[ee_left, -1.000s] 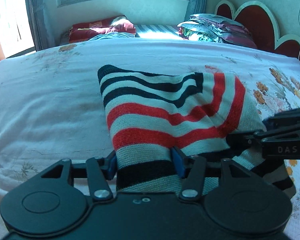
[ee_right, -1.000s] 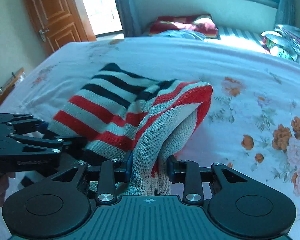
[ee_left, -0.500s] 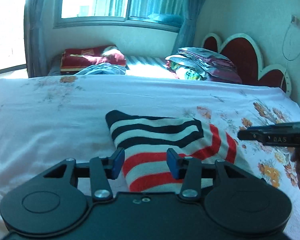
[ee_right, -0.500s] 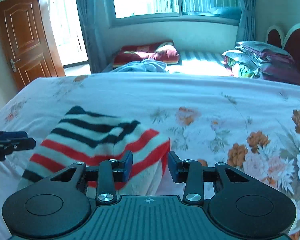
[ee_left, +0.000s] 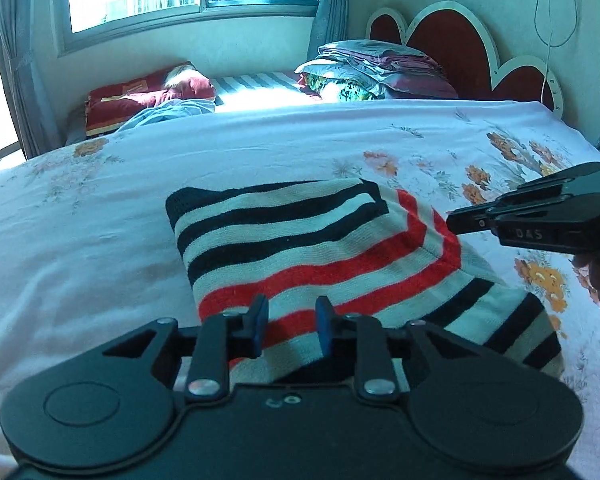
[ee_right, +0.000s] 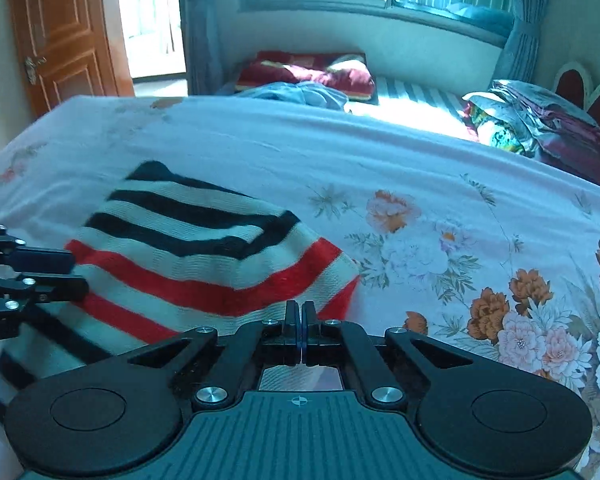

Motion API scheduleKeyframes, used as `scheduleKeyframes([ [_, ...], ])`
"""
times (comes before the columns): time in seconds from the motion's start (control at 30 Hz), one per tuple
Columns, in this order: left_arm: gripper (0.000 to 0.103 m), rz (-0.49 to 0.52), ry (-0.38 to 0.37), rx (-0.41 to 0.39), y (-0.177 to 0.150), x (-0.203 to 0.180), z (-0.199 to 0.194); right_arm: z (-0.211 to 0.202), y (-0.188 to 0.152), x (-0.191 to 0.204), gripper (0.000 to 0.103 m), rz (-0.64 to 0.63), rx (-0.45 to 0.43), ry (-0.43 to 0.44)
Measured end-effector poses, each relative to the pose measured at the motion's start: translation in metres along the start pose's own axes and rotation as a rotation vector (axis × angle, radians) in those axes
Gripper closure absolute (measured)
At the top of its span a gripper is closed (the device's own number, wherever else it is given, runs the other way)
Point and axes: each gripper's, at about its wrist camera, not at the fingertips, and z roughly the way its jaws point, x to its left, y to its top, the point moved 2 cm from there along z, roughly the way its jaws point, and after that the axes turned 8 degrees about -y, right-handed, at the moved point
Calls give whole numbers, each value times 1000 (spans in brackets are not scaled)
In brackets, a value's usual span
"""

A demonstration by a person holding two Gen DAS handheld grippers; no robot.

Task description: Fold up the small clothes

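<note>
A knitted sweater striped in black, white and red lies folded on the white flowered bedsheet. The left gripper hangs above its near edge, jaws narrow and closing on nothing. The right gripper is fully closed and empty, over the sweater's right corner.

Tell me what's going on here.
A person with a gripper in each hand is folding a striped sweater on a floral bed sheet. The sweater lies folded on the sheet, held by neither. The right gripper is shut and empty; the left gripper is closing on nothing above the sweater's near edge.
</note>
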Motion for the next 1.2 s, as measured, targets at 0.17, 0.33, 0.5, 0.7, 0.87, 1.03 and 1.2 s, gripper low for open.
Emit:
scheduleKeyframes([
  [0.17,87,-32,21,3,-25,-20,-34,-53,-27,17,103,-37,-20,88],
  [0.33,91,-57,62,39,-49,-31,-43,-58,-57,29,103,-80,53,123],
  [0.5,91,-62,95,69,-68,-34,-34,-34,-76,31,103,-110,98,94],
  [0.7,91,-89,140,44,-78,-39,-34,-36,-88,34,103,-53,55,49],
  [0.87,91,-106,171,29,-82,-47,-44,-45,-88,31,103,-54,63,43],
  [1.03,91,-105,201,37,-93,-54,-50,-53,-103,26,103,-107,94,7],
  [1.2,91,-118,216,3,-92,-68,-72,-85,-105,6,103,44,30,53],
])
